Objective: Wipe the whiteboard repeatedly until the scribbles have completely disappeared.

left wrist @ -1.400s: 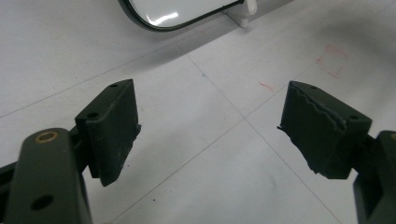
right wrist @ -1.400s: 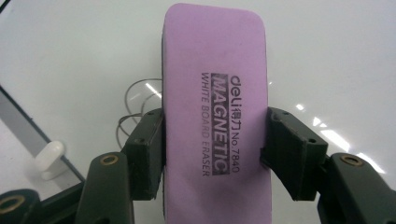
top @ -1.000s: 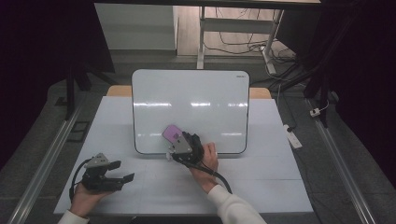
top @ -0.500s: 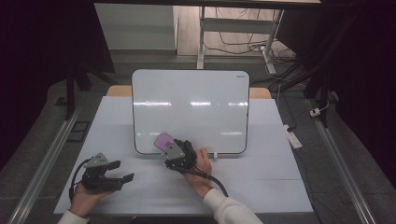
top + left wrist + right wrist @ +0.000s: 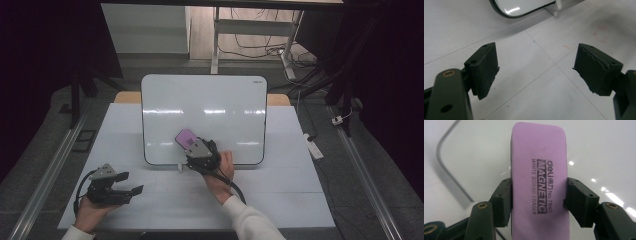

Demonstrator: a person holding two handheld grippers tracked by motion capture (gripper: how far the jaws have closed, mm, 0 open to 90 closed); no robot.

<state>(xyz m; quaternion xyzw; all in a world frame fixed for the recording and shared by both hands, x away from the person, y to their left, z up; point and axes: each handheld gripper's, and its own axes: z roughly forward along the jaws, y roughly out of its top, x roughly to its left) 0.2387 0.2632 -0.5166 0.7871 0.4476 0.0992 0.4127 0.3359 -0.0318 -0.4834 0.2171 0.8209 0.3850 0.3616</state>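
Right tongs (image 5: 192,145) clenched on the purple whiteboard eraser (image 5: 186,137), gripped across its narrow sides at roughly mid-length. In the right gripper view the eraser (image 5: 537,182) stands lengthwise between the jaws, printed face toward the camera: "deli MAGNETIC WHITE BOARD ERASER No.7840". A side grip like that probably keeps the felt side free to meet the board and the long axis in line with the hand for wiping.

Eraser location: over the lower middle of the whiteboard (image 5: 210,100), near its bottom edge. The board stands propped on the white bench (image 5: 300,200), tilted back on small feet; one white foot (image 5: 556,5) shows in the left gripper view. My read is a wipe pass along the lower part of the board.

Left tongs (image 5: 131,190) released, jaws wide apart, nothing between them. They're parked low over the bench at its near-left, well apart from the board, likely just kept out of the wiping path. The left gripper view has the tongs (image 5: 536,70) over bare bench, with the board's lower corner at the top edge.

Can't verify:
- Eraser's felt side faces away from both cameras, so contact with the board is unconfirmed. Could be touching or just off the surface.
- No marks legible on the board; glare streaks cover the middle band.
- Faint red mark on the bench (image 5: 601,33), too small to identify.
- Eraser's lower end is cut off by the frame.
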